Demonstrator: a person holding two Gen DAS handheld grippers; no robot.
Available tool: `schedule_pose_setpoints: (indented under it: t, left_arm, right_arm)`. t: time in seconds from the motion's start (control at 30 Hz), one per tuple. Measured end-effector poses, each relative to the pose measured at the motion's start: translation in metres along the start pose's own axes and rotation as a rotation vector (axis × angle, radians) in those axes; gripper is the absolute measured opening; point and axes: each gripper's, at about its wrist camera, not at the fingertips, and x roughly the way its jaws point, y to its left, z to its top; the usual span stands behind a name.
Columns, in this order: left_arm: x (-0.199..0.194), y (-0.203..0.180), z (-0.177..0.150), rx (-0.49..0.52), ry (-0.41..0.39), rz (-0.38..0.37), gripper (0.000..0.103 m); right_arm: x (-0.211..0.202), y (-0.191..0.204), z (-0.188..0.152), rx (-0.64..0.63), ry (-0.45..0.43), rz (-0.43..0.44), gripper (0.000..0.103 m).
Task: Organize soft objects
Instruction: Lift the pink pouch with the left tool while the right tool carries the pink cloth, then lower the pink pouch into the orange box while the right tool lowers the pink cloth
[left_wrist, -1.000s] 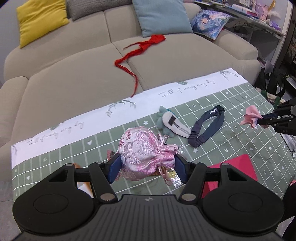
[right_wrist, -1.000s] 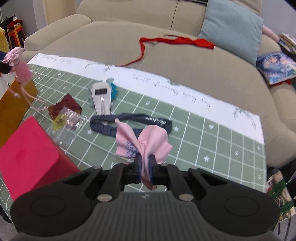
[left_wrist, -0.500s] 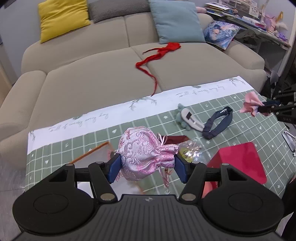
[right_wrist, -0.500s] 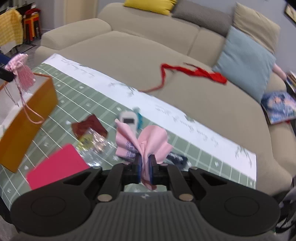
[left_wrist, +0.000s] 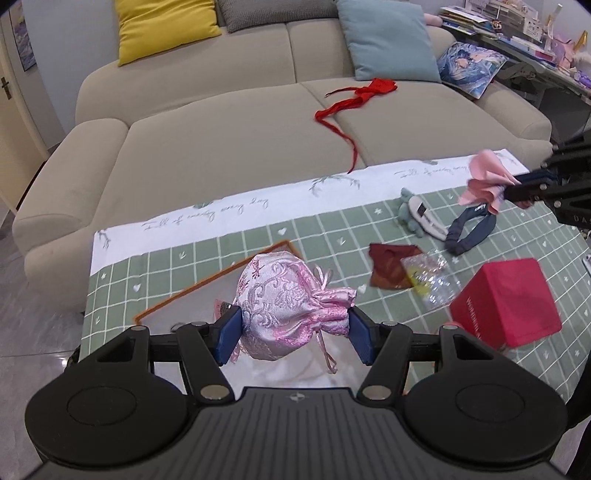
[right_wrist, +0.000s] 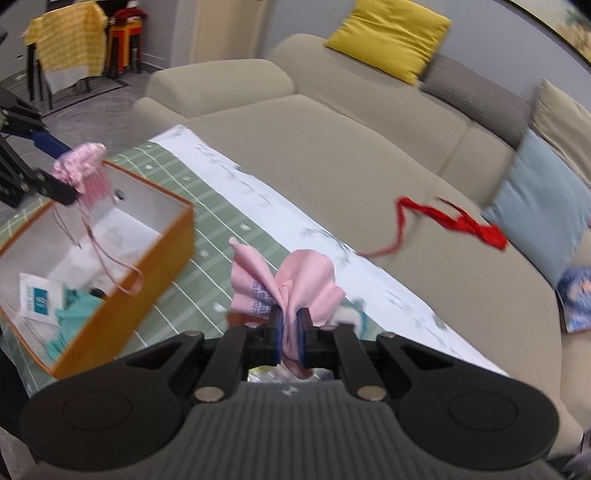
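Left gripper (left_wrist: 293, 334) clamped wide on pink brocade pouch (left_wrist: 291, 302), directly over orange box (right_wrist: 155, 258) — right gripper (right_wrist: 290, 332) pinched nearly closed on pink cloth (right_wrist: 284, 280), box ahead-left — risk: dangling cords may snag the rim.

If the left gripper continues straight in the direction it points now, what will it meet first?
Probably the orange box: the left gripper holds the pink pouch above its open top, though depth is unclear.

The pouch (left_wrist: 291, 302) was pink brocade, the cloth (right_wrist: 284, 284) plain pink, the box (right_wrist: 147, 258) orange, the desk (left_wrist: 258, 243) cover green-checked.
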Motion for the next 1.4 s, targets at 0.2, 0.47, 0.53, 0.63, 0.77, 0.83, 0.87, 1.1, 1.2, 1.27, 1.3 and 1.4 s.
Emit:
schedule_pose_setpoints:
  t: [0.2,0.47,0.53,0.63,0.77,0.83,0.87,1.1,1.2,1.27,1.3,1.4]
  left_arm:
    - [0.004,0.019,-0.015,-0.024,0.016,-0.004,0.070]
    - [0.025,0.029,-0.033,0.001,0.080,-0.017,0.070]
    - [0.032,0.032,-0.039,0.004,0.101,-0.019,0.070]
    - [0.043,0.034,-0.050,0.031,0.147,-0.012,0.070]
    - [0.054,0.040,-0.064,0.048,0.188,-0.010,0.070]
    - [0.058,0.044,-0.069,0.053,0.201,-0.004,0.070]
    - [0.059,0.046,-0.071,0.054,0.207,0.000,0.070]
    - [0.070,0.045,-0.084,0.119,0.269,-0.008,0.070]
    - [0.080,0.039,-0.089,0.167,0.292,0.003,0.070]
    - [0.088,0.036,-0.092,0.195,0.311,0.014,0.070]
    - [0.091,0.035,-0.093,0.199,0.317,0.015,0.070]
    - [0.100,0.037,-0.095,0.190,0.331,0.005,0.070]
  right_arm:
    - [0.006,0.046,0.032,-0.051,-0.032,0.058,0.005]
    - [0.027,0.102,0.062,-0.091,-0.039,0.152,0.005]
    - [0.034,0.117,0.066,-0.108,-0.033,0.170,0.005]
    - [0.046,0.136,0.071,-0.133,-0.019,0.197,0.005]
    - [0.062,0.159,0.073,-0.158,0.004,0.238,0.005]
    - [0.071,0.172,0.071,-0.164,0.019,0.260,0.005]
    - [0.076,0.176,0.070,-0.169,0.028,0.270,0.005]
    - [0.116,0.215,0.063,-0.217,0.109,0.313,0.005]
    - [0.135,0.229,0.057,-0.237,0.152,0.327,0.005]
    - [0.147,0.239,0.051,-0.256,0.181,0.332,0.005]
    - [0.152,0.244,0.048,-0.269,0.190,0.327,0.005]
    - [0.165,0.255,0.040,-0.313,0.207,0.300,0.005]
